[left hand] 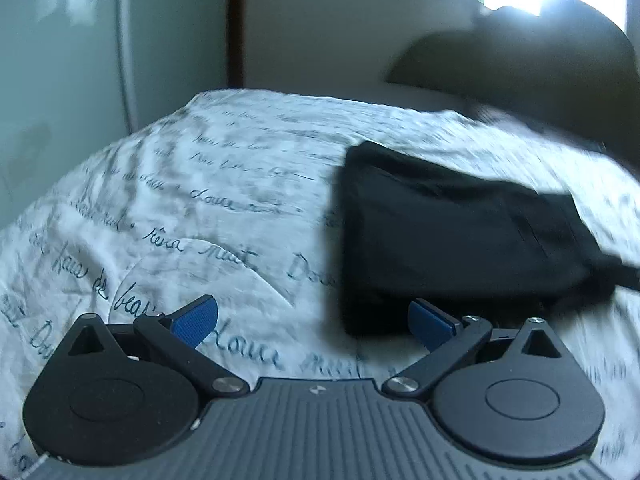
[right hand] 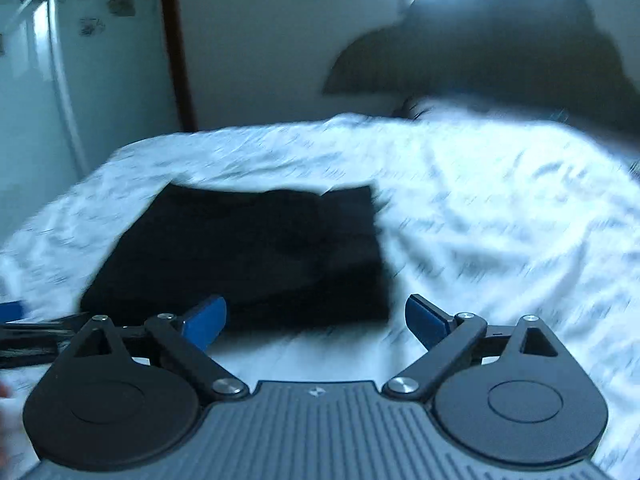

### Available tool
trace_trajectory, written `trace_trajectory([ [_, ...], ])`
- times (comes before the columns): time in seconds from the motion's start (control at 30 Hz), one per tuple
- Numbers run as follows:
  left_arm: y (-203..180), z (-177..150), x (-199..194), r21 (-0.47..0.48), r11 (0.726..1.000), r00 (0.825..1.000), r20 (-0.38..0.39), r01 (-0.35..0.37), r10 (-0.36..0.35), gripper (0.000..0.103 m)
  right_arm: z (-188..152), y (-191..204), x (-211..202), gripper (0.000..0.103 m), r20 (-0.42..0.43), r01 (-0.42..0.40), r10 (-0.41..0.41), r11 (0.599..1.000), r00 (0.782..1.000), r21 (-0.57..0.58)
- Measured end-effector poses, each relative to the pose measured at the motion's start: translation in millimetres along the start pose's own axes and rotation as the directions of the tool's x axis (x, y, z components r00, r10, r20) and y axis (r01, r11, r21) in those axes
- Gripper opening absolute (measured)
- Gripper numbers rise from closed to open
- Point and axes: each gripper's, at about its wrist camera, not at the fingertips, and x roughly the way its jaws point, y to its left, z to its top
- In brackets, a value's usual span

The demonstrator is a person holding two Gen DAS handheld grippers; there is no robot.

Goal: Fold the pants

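Observation:
The black pants (left hand: 452,236) lie folded into a compact rectangle on the white bedsheet (left hand: 192,200). In the left wrist view they sit ahead and to the right of my left gripper (left hand: 312,322), which is open and empty, its right blue pad near the pants' near edge. In the right wrist view the pants (right hand: 248,256) lie ahead and to the left of my right gripper (right hand: 316,322), which is open and empty just short of their near edge. Both views are blurred.
The sheet (right hand: 480,220) has dark handwritten script and wrinkles. A white cabinet (left hand: 60,60) stands at the left behind the bed. A dark rounded shape (right hand: 480,48) sits at the far right under a bright window. The other gripper's edge (right hand: 16,320) shows at far left.

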Motion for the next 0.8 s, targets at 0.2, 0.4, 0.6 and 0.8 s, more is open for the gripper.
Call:
trace_trajectory([
  [0.2,-7,9,29,0.041,0.997,0.998,-0.016,-0.061,0.062,0.103,14,-14,71,0.103,-0.118,0.091,-0.093,0.996,0.989,-0.018],
  [0.4,-2,6,14,0.014,0.999,0.997,0.066,-0.040,0.039,0.103,0,-30,64,0.103,-0.037,0.093,-0.090,0.993,0.995,0.072],
  [0.6,-12,0,19,0.070,0.996,0.997,0.054,0.052,-0.056,0.103,-9,-9,50,0.103,0.048,-0.007,0.010,0.998,0.999,-0.057],
  [0.8,4,-6,34,-0.044,0.996,0.997,0.022,0.072,-0.071,0.103,-16,-14,68,0.103,0.006,0.090,-0.089,0.995,0.996,-0.042],
])
